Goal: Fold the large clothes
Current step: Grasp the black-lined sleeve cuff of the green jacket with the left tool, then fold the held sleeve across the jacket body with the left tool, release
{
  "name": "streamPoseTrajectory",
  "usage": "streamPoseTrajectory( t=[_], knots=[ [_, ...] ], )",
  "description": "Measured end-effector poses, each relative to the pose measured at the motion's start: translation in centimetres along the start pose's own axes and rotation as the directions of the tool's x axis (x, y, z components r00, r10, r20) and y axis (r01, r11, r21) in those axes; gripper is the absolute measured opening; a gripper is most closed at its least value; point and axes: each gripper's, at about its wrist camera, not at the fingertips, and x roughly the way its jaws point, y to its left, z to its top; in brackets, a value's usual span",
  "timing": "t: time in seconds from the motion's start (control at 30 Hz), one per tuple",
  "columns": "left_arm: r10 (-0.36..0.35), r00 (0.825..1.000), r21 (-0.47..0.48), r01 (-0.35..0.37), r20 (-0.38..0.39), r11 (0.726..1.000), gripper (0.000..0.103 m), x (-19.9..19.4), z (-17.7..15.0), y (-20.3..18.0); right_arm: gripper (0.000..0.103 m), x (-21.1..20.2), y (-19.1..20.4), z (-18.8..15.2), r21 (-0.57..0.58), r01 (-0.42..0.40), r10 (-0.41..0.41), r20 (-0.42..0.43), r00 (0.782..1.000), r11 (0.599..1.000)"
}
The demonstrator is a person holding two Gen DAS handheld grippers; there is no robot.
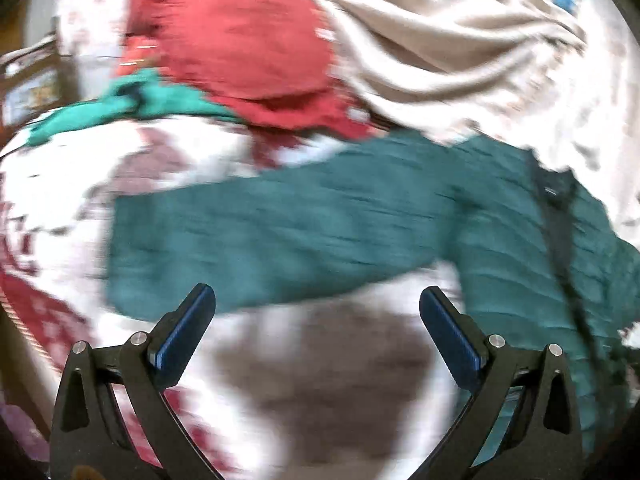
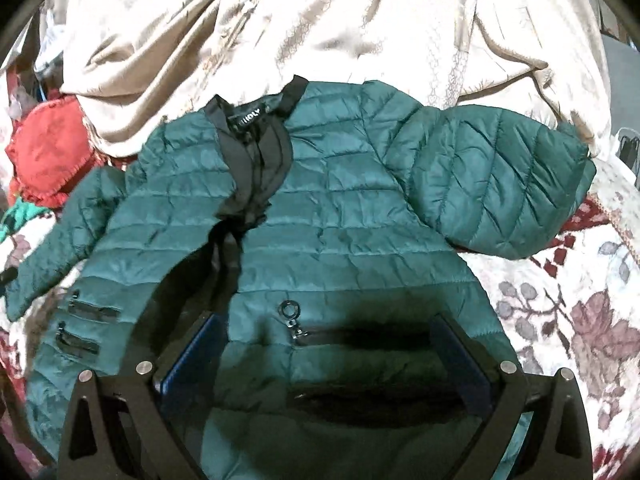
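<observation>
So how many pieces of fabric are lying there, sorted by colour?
Dark teal: 1, the quilted puffer jacket
Red: 1, the crumpled red cloth
Bright green: 1, the small green cloth
Beige: 1, the large satin sheet
White with flowers: 1, the floral bedspread beneath everything
Total: 5

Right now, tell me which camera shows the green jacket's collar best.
Right wrist view: the black collar sits sharp and unobstructed atop the green jacket. The left wrist view is motion-blurred, showing mostly a sleeve; no collar can be made out there.
</observation>
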Motion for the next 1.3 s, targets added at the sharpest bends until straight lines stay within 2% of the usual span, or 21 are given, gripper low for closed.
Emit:
streamPoseTrajectory(
  t=[0.1, 0.17, 0.23, 0.27, 0.3, 0.33, 0.37, 0.47, 0.5, 0.53, 0.6, 0.7, 0.77, 0.83, 0.9, 1.03, 1.1, 1.2, 1.23, 1.3],
  knots=[
    [0.081, 0.997, -0.095, -0.081, 0.001, 0.992, 0.102, 0.7, -0.3, 6.8, 0.103, -0.2, -0.7, -0.1, 0.039, -0.015, 0.015, 0.005, 1.000, 0.999],
    [0.132, 0.991, -0.184, -0.131, -0.006, 0.974, 0.102, 1.4, -0.7, 11.0, 0.103, 0.3, -1.2, -0.2, 0.067, -0.023, 0.024, -0.013, 1.000, 0.997],
    [0.104, 0.994, -0.244, -0.106, -0.022, 0.964, 0.096, 2.4, -1.0, 13.6, 0.103, 0.9, -1.7, -0.3, 0.094, -0.028, 0.031, -0.036, 0.999, 0.995],
    [0.042, 0.998, -0.271, -0.053, -0.048, 0.961, 0.093, 3.5, -1.0, 14.5, 0.103, 1.0, -2.1, -0.4, 0.100, -0.027, 0.031, -0.041, 0.999, 0.995],
    [-0.028, 0.997, -0.292, 0.004, -0.078, 0.956, 0.087, 4.6, -1.0, 14.8, 0.103, 1.2, -2.3, -0.4, 0.106, -0.026, 0.031, -0.047, 0.998, 0.994],
    [-0.114, 0.987, -0.322, 0.072, -0.112, 0.944, 0.076, 5.8, -1.0, 15.1, 0.103, 1.3, -2.3, -0.5, 0.112, -0.028, 0.034, -0.052, 0.998, 0.993],
    [-0.157, 0.977, -0.340, 0.101, -0.141, 0.935, 0.073, 6.9, -1.1, 15.2, 0.103, 1.4, -2.4, -0.5, 0.112, -0.026, 0.032, -0.054, 0.998, 0.993],
    [-0.161, 0.977, -0.330, 0.107, -0.142, 0.938, 0.072, 7.9, -0.9, 15.1, 0.103, 1.4, -2.4, -0.5, 0.106, -0.022, 0.027, -0.054, 0.998, 0.994],
    [-0.162, 0.977, -0.332, 0.108, -0.139, 0.937, 0.069, 8.0, -0.7, 15.1, 0.103, 1.4, -2.3, -0.5, 0.099, -0.019, 0.024, -0.052, 0.998, 0.995],
    [-0.150, 0.979, -0.332, 0.097, -0.139, 0.938, 0.048, 8.0, -0.6, 15.1, 0.103, 1.3, -2.3, -0.6, 0.093, -0.015, 0.020, -0.051, 0.998, 0.996],
    [-0.139, 0.980, -0.327, 0.085, -0.145, 0.941, 0.020, 8.1, 0.1, 15.0, 0.103, 1.2, -2.0, -0.5, 0.079, 0.006, -0.003, -0.042, 0.999, 0.997],
    [-0.119, 0.990, -0.287, 0.091, -0.080, 0.953, 0.016, 5.9, 1.3, 13.7, 0.103, 0.7, -2.0, -0.4, 0.068, 0.046, -0.045, -0.016, 0.999, 0.997],
    [-0.174, 0.985, -0.267, 0.161, -0.023, 0.950, 0.015, 4.0, 2.6, 12.1, 0.103, 0.5, -2.1, -0.4, 0.062, 0.101, -0.101, -0.010, 0.995, 0.993],
    [-0.261, 0.965, -0.235, 0.259, 0.023, 0.937, 0.015, 2.2, 3.7, 9.8, 0.103, 0.4, -2.3, -0.4, 0.071, 0.129, -0.128, -0.013, 0.992, 0.989],
    [-0.357, 0.933, -0.165, 0.359, 0.042, 0.919, 0.015, 0.5, 4.8, 5.8, 0.103, 0.2, -2.8, -0.4, 0.087, 0.154, -0.153, -0.010, 0.988, 0.984],
    [-0.502, 0.864, -0.037, 0.503, 0.028, 0.863, 0.015, -1.6, 6.0, -3.0, 0.103, -0.9, -4.3, -0.4, 0.152, 0.206, -0.209, 0.009, 0.978, 0.967],
    [-0.551, 0.834, 0.000, 0.552, 0.014, 0.834, 0.015, -1.9, 6.3, -6.8, 0.103, -1.6, -5.4, -0.5, 0.198, 0.230, -0.239, 0.020, 0.971, 0.953],
    [-0.581, 0.814, 0.039, 0.581, -0.022, 0.813, 0.015, -1.2, 6.9, -12.2, 0.103, -2.2, -6.6, -0.7, 0.252, 0.360, -0.372, 0.001, 0.928, 0.899],
    [-0.594, 0.804, 0.045, 0.595, -0.039, 0.802, 0.015, -0.7, 6.9, -14.3, 0.103, -2.2, -6.9, -0.8, 0.263, 0.369, -0.381, -0.006, 0.924, 0.891],
    [-0.612, 0.789, 0.054, 0.615, -0.064, 0.787, 0.015, -0.2, 6.8, -17.0, 0.103, -1.9, -7.3, -0.8, 0.278, 0.358, -0.367, -0.022, 0.930, 0.891]
  ],
)
